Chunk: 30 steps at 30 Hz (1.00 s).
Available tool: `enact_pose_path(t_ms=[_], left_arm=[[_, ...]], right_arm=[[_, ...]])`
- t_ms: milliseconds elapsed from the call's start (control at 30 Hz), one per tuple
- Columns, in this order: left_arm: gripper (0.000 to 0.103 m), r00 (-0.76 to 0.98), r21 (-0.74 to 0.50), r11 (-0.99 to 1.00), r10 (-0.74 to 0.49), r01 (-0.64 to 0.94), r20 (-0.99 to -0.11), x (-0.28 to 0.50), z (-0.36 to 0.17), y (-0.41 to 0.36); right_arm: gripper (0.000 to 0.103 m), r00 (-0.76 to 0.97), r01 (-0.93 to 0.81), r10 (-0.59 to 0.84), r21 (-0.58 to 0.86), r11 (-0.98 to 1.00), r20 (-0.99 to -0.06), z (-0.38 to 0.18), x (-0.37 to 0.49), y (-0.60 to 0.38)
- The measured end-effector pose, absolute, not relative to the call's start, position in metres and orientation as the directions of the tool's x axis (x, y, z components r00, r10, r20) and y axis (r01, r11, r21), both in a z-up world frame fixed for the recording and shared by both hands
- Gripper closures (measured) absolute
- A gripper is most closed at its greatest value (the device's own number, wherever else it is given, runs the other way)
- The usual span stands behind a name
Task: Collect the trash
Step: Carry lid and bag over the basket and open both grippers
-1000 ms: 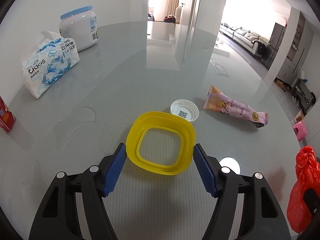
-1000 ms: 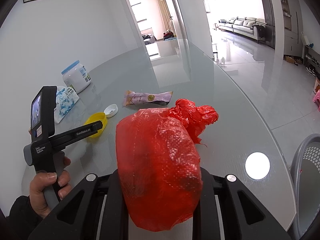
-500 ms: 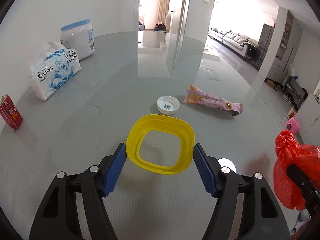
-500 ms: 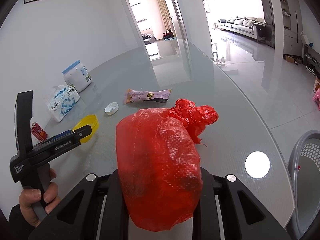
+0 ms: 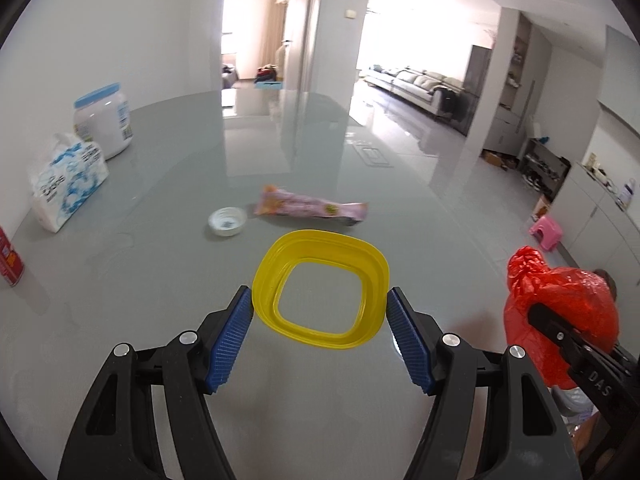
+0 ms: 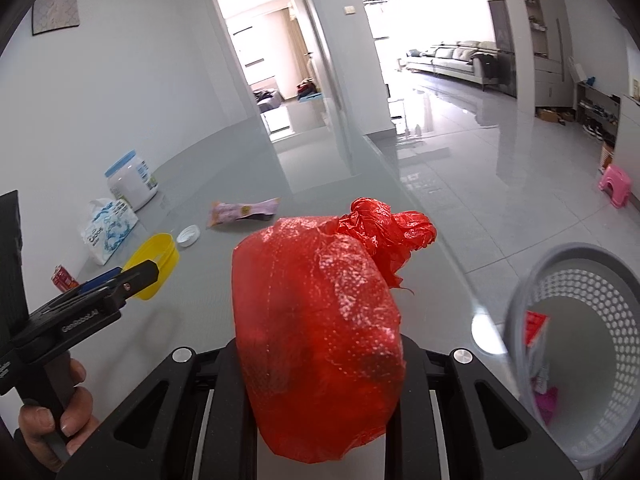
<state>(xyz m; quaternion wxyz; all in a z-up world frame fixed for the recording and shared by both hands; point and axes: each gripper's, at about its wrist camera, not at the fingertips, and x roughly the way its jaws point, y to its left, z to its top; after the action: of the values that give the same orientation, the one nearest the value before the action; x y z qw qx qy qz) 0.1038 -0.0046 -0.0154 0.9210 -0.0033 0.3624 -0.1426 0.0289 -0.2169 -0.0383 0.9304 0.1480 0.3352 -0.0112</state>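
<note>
My left gripper [image 5: 320,308] is shut on a yellow square lid ring [image 5: 320,286], held up above the glass table [image 5: 180,280]; the ring [image 6: 154,258] and the left gripper [image 6: 132,276] also show in the right wrist view. My right gripper [image 6: 320,360] is shut on a knotted red plastic bag [image 6: 320,312], which hides its fingertips; the bag [image 5: 560,312] appears at the right of the left wrist view. On the table lie a pink snack wrapper [image 5: 312,208] and a white cap [image 5: 227,221].
A grey perforated bin [image 6: 580,352] with some trash inside stands beside the table's right edge. A tissue pack [image 5: 68,184], a white jar [image 5: 104,120] and a red can [image 5: 10,258] stand along the wall side. A hand [image 6: 56,412] grips the left handle.
The left gripper has lifted the yellow ring off the table and drawn it back and to the right; wrapper and cap now lie farther off. The right gripper swung toward the grey bin.
</note>
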Motion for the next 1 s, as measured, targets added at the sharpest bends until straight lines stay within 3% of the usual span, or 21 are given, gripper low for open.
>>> enact_pose_path(t_ms=[333, 567, 1000], left_arm=[[0.037, 0.614, -0.137, 0.868, -0.441, 0.477, -0.654, 0.072, -0.008, -0.119], [0.037, 0.518, -0.130, 0.767, -0.536, 0.628, -0.667, 0.043, -0.014, -0.205], [0.037, 0.382, -0.099, 0.664, -0.538, 0.741, -0.752, 0.019, -0.059, -0.297]], right_arm=[[0.084, 0.761, 0.354, -0.107, 0.272, 0.895, -0.640, -0.050, -0.045, -0.325], [0.084, 0.738, 0.461, -0.163, 0.313, 0.830, -0.655, -0.064, -0.090, -0.388], [0.084, 0.708, 0.514, -0.145, 0.364, 0.777, -0.691, -0.097, -0.121, -0.441]])
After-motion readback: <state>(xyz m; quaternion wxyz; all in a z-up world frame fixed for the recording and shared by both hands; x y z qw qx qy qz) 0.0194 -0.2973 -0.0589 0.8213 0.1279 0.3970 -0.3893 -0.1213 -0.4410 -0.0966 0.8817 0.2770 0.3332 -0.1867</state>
